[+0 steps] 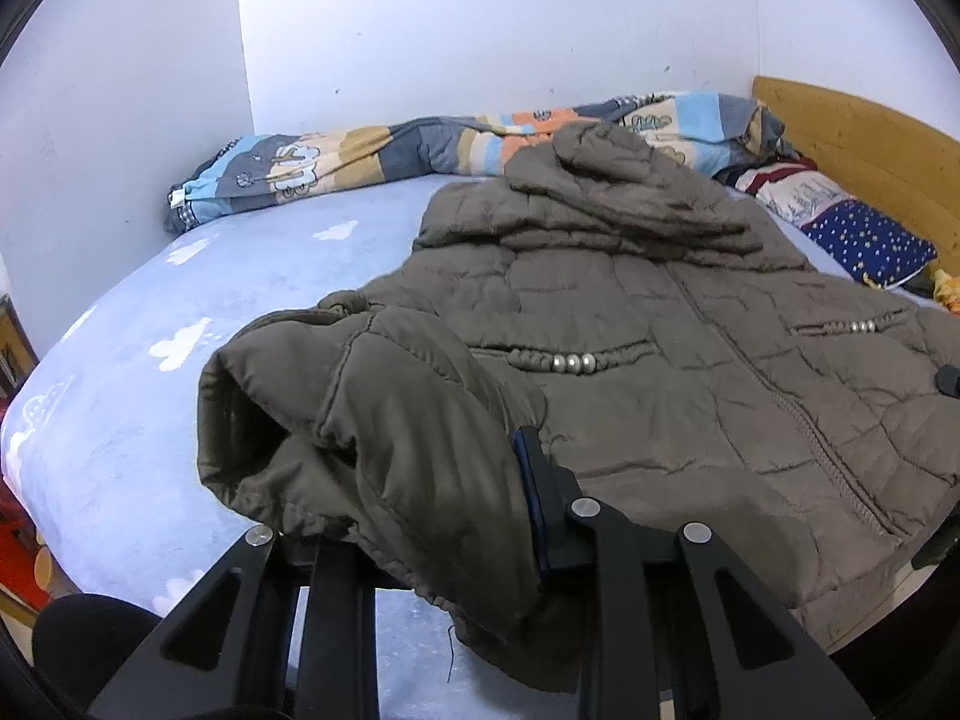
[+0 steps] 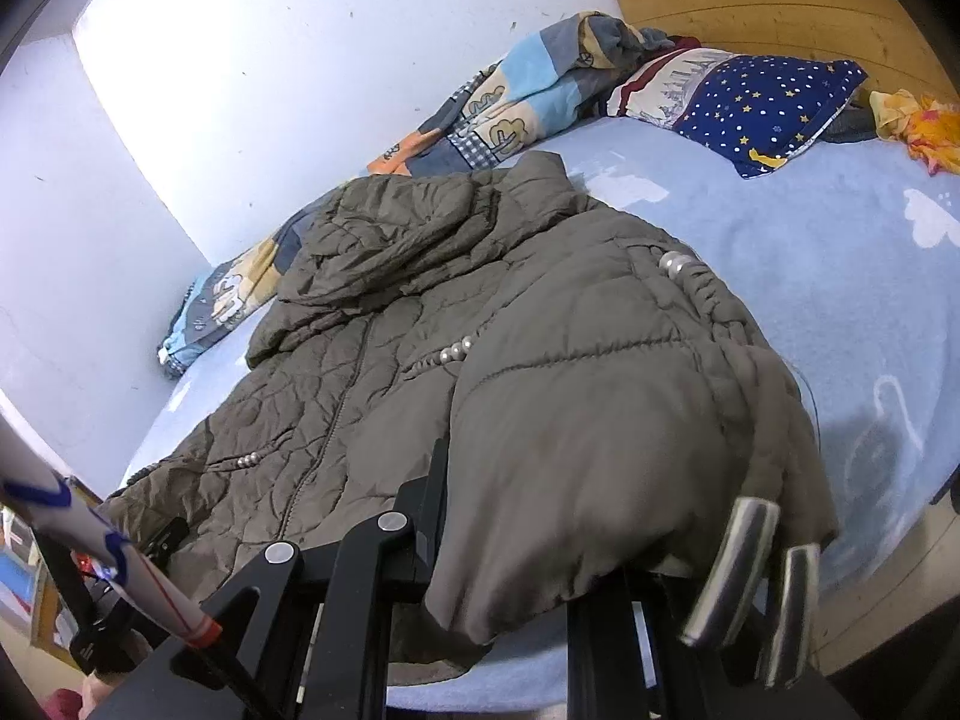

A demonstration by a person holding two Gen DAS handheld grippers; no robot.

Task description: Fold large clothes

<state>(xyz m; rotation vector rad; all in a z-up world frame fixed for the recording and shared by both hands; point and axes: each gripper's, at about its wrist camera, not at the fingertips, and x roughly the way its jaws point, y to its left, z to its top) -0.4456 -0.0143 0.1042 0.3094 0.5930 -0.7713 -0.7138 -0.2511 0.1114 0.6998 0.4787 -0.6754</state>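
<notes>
One jacket (image 1: 630,360) lies on one bed (image 1: 180,312). One striped blanket (image 1: 372,156) and one starry pillow (image 2: 762,102) are there too. The jacket carries three clusters of pearl beads (image 2: 456,351), and two metal toggles (image 2: 729,570) hang from its cords.

jacket (image 1: 660,372): olive-brown, quilted, zipped, pearl-trimmed pockets
pose: spread front-up on the bed, hood folded over, both sleeves lifted

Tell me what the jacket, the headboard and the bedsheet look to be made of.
Jacket: olive quilted shell, probably padded nylon or polyester; matte, crinkled, puffy between stitch lines. Headboard: light wood, grain and knots visible, smooth finish. Bedsheet: pale blue with white clouds, seemingly soft fleece or brushed fabric, slightly fuzzy.
</notes>
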